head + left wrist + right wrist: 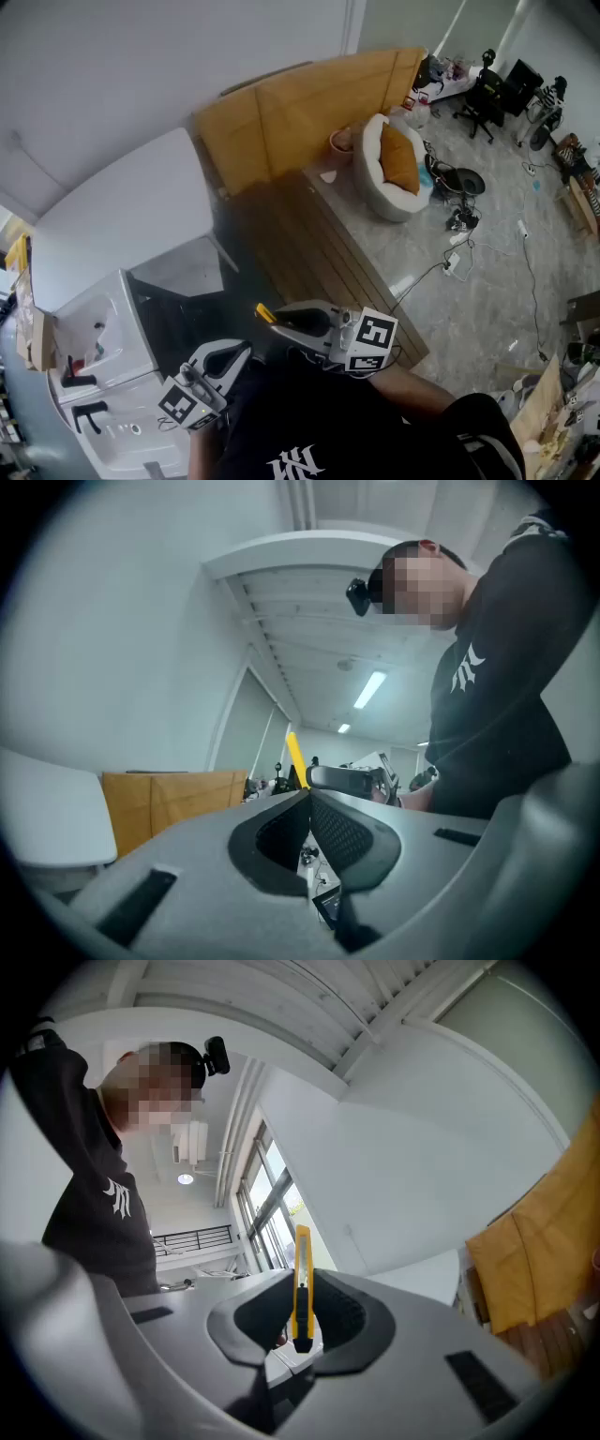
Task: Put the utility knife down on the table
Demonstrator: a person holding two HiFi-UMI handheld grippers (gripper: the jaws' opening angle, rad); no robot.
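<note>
Mid-carry, utility knife (302,1279) clamped in the right gripper (281,317), left gripper (309,803) closed and empty; next, likely lowering over the near edge of the white table (122,216), then opening the jaws.

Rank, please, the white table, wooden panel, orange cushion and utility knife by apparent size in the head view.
1. white table and wooden panel: look alike, unranked.
2. orange cushion.
3. utility knife, mostly hidden in the right gripper.

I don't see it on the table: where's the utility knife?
The utility knife is clamped in the right gripper, head view lower centre, beside the left gripper.
</note>
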